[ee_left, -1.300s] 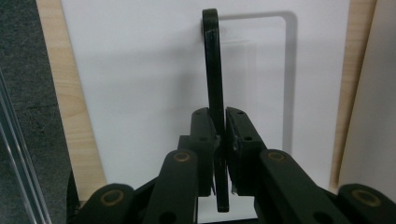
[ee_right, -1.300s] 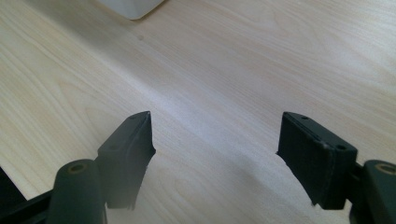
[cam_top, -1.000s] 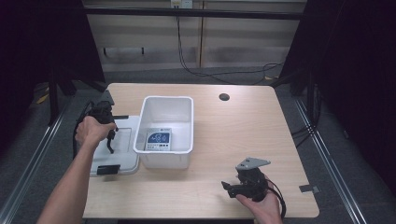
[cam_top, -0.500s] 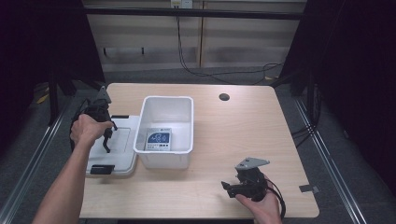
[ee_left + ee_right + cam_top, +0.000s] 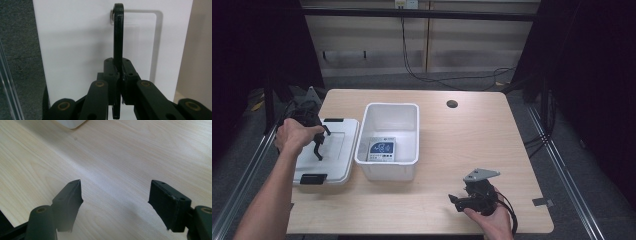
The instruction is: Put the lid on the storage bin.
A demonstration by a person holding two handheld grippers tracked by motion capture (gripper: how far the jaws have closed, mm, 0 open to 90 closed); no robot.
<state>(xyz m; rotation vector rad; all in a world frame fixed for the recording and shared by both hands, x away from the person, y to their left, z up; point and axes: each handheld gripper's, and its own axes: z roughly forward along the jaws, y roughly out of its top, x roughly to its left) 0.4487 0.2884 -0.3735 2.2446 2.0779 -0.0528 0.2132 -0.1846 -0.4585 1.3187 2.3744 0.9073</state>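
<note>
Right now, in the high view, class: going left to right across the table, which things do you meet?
Left claw over the lid → white bin → right claw.

The rectangular table (image 5: 452,150) has a pale wood-grain top with a smooth, matt finish, its fine streaks plain in the right gripper view. On it, the open white tub (image 5: 388,162) looks like smooth plastic with a faint sheen. Left of that tub, the flat white plastic lid (image 5: 337,150) is smooth and matt, and its black latch clips (image 5: 313,178) look like dull plastic. The black handle bar (image 5: 118,32) clamped in the left gripper (image 5: 119,75) has a slight gloss. The right gripper (image 5: 115,195) has matt black plastic pads.
</note>
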